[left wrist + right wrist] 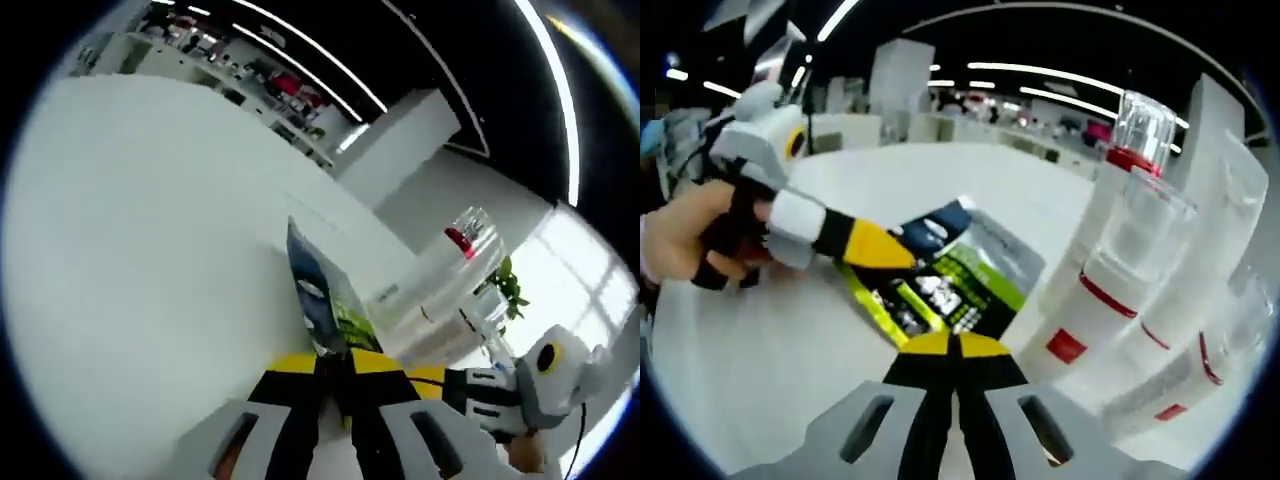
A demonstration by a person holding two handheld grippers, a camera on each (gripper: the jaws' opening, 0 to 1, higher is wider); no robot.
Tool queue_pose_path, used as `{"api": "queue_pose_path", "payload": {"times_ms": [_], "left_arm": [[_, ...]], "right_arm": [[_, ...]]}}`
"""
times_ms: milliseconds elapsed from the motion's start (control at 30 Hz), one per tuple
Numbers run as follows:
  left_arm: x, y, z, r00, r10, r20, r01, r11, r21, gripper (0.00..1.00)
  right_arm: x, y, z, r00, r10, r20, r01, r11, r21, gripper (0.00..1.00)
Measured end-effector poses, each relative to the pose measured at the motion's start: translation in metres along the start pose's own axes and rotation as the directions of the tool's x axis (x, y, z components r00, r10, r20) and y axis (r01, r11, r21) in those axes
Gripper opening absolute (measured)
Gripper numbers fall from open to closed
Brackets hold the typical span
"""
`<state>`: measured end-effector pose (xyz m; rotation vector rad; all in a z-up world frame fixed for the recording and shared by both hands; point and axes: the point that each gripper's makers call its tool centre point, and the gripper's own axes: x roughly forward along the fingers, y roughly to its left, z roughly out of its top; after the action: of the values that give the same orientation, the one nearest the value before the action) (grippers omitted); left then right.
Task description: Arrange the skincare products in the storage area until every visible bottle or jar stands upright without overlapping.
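A flat sachet (940, 280), green and black with a dark blue end, is held above the white table (770, 340) between both grippers. My right gripper (955, 345) is shut on its near edge. My left gripper (885, 248) comes in from the left in a person's hand (690, 245), its yellow tips closed on the blue end. In the left gripper view the sachet (315, 295) stands edge-on, rising from my shut left gripper (335, 365); the right gripper (500, 395) is at the lower right. Tall white bottles (1110, 290) with red bands and clear caps stand upright on the right.
A row of the white bottles (465, 235) stands by a white block (400, 140). A green plant (510, 285) sits behind them. The white tabletop (150, 250) spreads wide to the left. Shelves with goods (280, 90) line the far background.
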<state>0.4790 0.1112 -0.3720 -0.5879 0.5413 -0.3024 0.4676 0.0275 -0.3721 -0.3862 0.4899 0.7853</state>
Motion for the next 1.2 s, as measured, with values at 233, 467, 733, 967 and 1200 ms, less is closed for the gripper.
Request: {"api": "queue_pose_path", "payload": {"times_ms": [233,467,733,967,1200], "left_arm": [[-0.006,0.011,0.024,0.998,0.054,0.043,-0.057,0.995,0.084,0.14],[-0.023,-0.003,0.022,1.0,0.013,0.017,-0.016,0.982,0.189,0.14],[-0.026,-0.014,0.005,1.0,-0.014,-0.027,0.021,0.962,0.273,0.14],[-0.035,-0.014,0.0,0.998,-0.024,-0.05,0.038,0.953,0.3,0.14],[-0.038,-0.012,-0.023,0.968,0.011,-0.25,0.107,0.883,0.456,0.14]], "right_arm": [[0.0,0.002,0.0,0.999,-0.042,-0.034,0.044,0.997,0.056,0.0],[0.005,0.001,0.005,0.999,0.009,0.031,-0.008,1.0,-0.028,0.0],[0.009,0.005,0.008,0.994,0.074,0.076,-0.063,0.988,-0.144,0.0],[0.005,0.008,0.007,0.986,0.148,0.072,-0.133,0.975,-0.175,0.0],[0.002,0.01,0.005,0.978,0.199,0.059,-0.184,0.963,-0.199,0.0]]}}
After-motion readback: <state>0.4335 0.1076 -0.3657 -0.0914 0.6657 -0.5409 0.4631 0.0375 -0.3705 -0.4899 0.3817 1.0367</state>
